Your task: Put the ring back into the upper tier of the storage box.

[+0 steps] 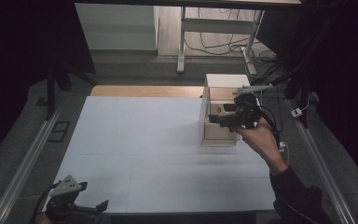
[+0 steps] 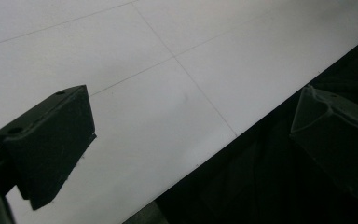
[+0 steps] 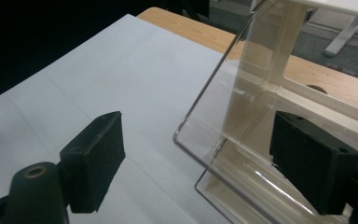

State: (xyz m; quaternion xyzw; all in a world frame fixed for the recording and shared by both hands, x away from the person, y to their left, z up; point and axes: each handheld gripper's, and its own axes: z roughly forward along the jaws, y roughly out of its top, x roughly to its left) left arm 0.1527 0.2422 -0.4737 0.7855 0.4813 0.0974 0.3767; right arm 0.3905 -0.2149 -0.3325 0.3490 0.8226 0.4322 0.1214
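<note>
Right now my right gripper (image 1: 221, 114) holds its jaws spread at the clear door (image 3: 223, 93) of the small white cabinet (image 1: 223, 80), which stands at the far right of the white worktop (image 1: 144, 140), pinching nothing; my left gripper (image 1: 81, 205) hangs spread wide over the near edge

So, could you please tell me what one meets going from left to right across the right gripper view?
The hand-held gripper's left black jaw pad → white table sheet → clear acrylic door of the box → right black jaw pad.
</note>
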